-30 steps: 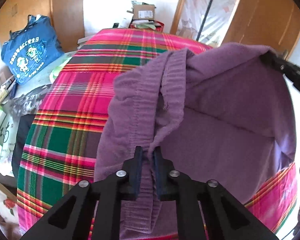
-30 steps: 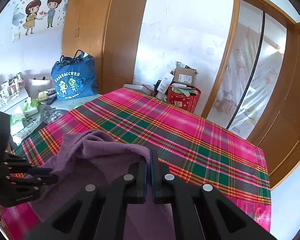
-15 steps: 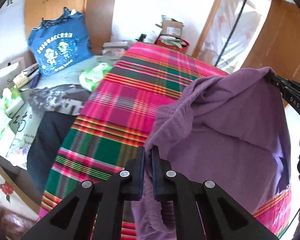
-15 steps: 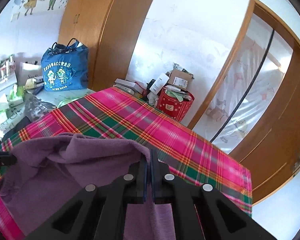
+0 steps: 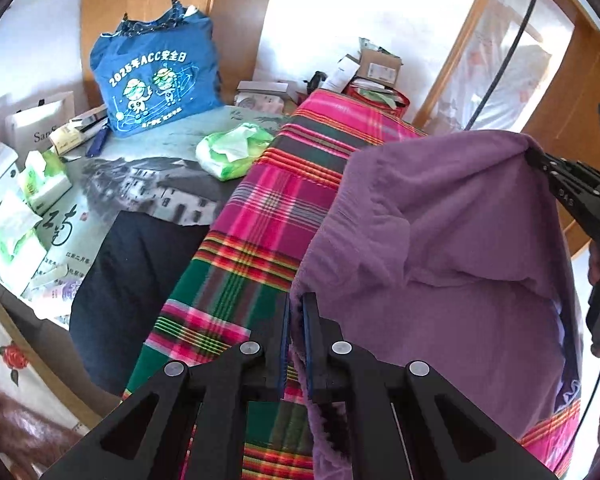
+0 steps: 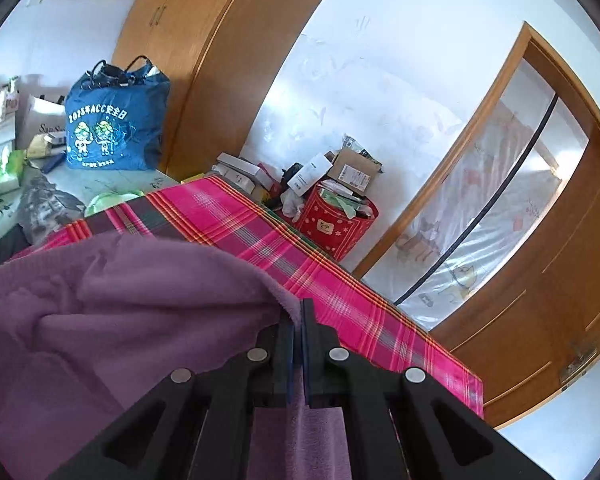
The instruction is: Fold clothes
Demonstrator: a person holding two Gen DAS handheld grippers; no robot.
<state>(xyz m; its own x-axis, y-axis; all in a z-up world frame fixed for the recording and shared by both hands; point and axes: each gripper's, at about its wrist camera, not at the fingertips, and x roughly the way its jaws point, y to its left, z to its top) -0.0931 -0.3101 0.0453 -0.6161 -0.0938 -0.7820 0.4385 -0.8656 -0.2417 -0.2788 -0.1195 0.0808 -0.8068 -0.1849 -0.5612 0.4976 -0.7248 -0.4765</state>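
A purple fleece garment (image 5: 440, 248) hangs stretched between both grippers above the plaid-covered table (image 5: 268, 208). My left gripper (image 5: 296, 312) is shut on one corner of its edge, cloth pinched between the blue pads. In the left wrist view the right gripper (image 5: 540, 160) holds the other corner, at the upper right. In the right wrist view my right gripper (image 6: 298, 312) is shut on the purple garment (image 6: 120, 300), which drapes away to the left over the plaid cloth (image 6: 268, 240). The garment's lower part sags onto the cloth.
A blue printed bag (image 5: 156, 80), tissue packs (image 5: 40, 180) and a green plastic bag (image 5: 232, 152) crowd the side surface at left. A red bin with boxes (image 6: 336, 216) stands past the table's far end. Wooden wardrobe doors (image 6: 540, 280) are to the right.
Both grippers have moved apart with the garment, which is now spread wider and lifted. The bunched waistband in front of the left gripper has been pulled out flat.
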